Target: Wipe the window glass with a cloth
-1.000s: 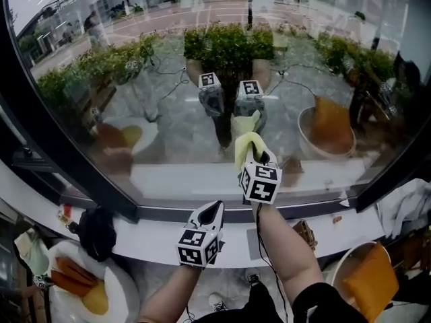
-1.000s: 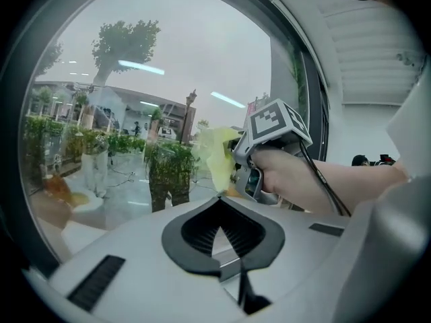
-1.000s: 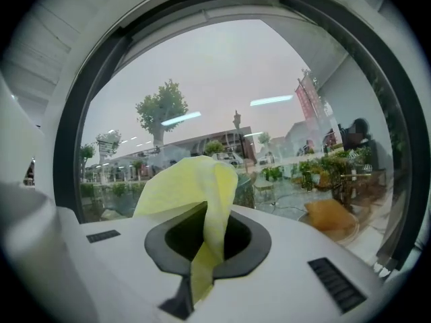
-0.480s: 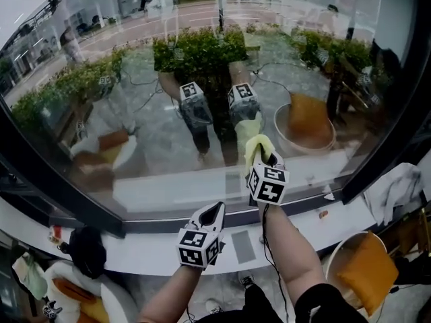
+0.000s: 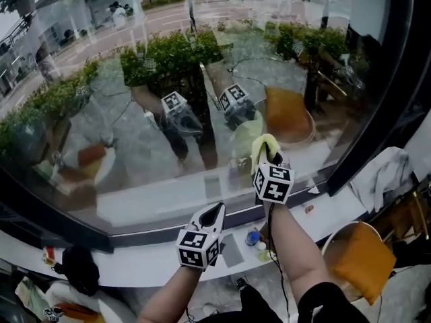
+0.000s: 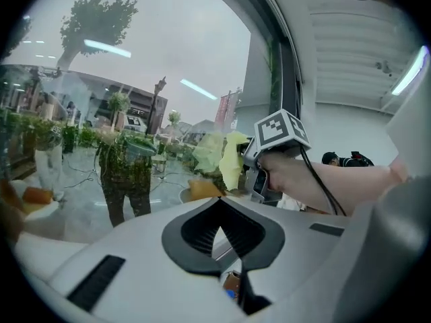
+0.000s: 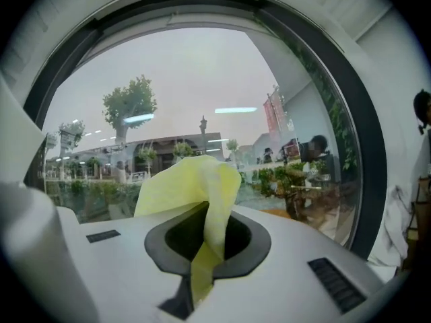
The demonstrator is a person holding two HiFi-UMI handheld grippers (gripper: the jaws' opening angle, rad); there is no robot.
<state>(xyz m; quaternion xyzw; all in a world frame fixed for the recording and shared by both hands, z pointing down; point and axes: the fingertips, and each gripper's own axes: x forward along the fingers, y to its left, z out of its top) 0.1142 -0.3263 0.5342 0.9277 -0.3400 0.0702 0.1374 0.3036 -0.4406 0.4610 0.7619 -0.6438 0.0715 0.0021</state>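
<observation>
The big window glass (image 5: 135,120) fills the upper head view and mirrors both grippers. My right gripper (image 5: 269,155) is shut on a yellow cloth (image 5: 263,144), which it holds up against the lower pane. In the right gripper view the cloth (image 7: 195,194) bunches out from between the closed jaws toward the glass (image 7: 202,93). My left gripper (image 5: 214,212) hangs lower, over the white sill (image 5: 141,261), shut with nothing in it. The left gripper view shows the cloth (image 6: 225,157) and the right gripper's marker cube (image 6: 281,130) ahead to the right.
A dark window frame (image 5: 363,133) runs down the right side. A basin with an orange cloth (image 5: 360,261) stands at lower right, and a white cloth (image 5: 387,173) lies on the sill. Small items (image 5: 256,237) lie on the sill, a black object (image 5: 79,269) at lower left.
My view has swung left and up along the pane. The right gripper with the cloth has shifted slightly right on the glass. The left gripper has stayed put.
</observation>
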